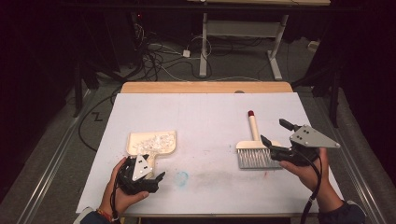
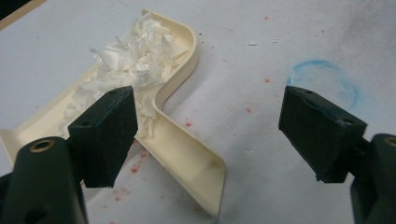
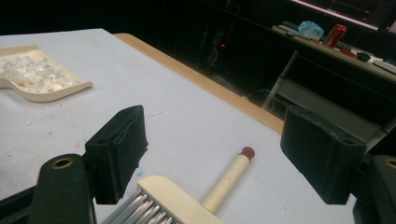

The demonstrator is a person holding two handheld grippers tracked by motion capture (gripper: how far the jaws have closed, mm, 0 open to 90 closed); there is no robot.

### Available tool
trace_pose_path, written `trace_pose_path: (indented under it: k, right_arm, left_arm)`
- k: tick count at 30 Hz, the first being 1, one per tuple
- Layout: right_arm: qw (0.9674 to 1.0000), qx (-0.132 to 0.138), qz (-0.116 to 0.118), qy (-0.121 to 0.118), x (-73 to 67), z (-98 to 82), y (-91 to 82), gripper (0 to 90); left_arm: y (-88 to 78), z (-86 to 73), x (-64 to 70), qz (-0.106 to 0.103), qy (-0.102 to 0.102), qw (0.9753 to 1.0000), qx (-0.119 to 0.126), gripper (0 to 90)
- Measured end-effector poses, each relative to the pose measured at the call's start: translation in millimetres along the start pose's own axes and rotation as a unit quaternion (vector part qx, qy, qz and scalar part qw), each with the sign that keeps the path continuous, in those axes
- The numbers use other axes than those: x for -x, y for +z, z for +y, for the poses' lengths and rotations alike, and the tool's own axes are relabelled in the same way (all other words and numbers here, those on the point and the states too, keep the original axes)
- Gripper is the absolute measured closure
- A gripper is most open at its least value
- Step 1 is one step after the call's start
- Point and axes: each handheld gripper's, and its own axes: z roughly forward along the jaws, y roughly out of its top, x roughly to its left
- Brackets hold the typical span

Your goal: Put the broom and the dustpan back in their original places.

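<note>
Cream dustpan (image 1: 152, 142) lying flat on the white-covered table (image 1: 210, 112), heaped with white paper shreds (image 1: 154, 141); taken here as the landmark. Just on the person's side of the dustpan, at its handle end, left gripper (image 1: 148, 175) held in the left hand (image 1: 122, 193), jaws spread wide and gripping nothing; in the left gripper view, one jaw hanging over the dustpan (image 2: 180, 88) near the shreds (image 2: 130, 60), the other well off to the side above bare table, close to a faint blue ring mark (image 2: 327, 81). Whether the near jaw touches the pan: cannot tell. Well apart from the dustpan, across the table to its right, a hand brush (image 1: 253, 149) lying flat, grey bristles toward the person, cream handle with a red tip pointing away. Right gripper (image 1: 275, 137) in the right hand (image 1: 306, 170), hovering at the brush head's right edge, jaws likewise wide apart and holding nothing; in the right gripper view, brush (image 3: 201, 196) lying low between the jaws, dustpan (image 3: 42, 77) far off at upper left.
</note>
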Motion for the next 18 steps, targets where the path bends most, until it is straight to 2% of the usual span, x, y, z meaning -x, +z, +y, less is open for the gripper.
trace_pose_path:
  k: [3,9,18]
  right_arm:
    - [1.0,-0.003,0.0,-0.002,-0.6,-2.7,-1.6,23.2]
    - [0.9999,-0.008,0.001,-0.006,-2.3,-8.1,-5.3,23.2]
    - [0.9998,-0.013,0.01,-0.015,-5.4,-15.9,-10.3,23.2]
  left_arm:
    - [0.2,-0.3,0.8,-0.003,-0.005,1.0,-0.004,18.6]
    - [0.8,-0.1,0.3,-0.001,0.003,1.0,-0.003,18.6]
    - [1.4,0.3,1.8,-0.004,0.002,1.0,-0.008,18.6]
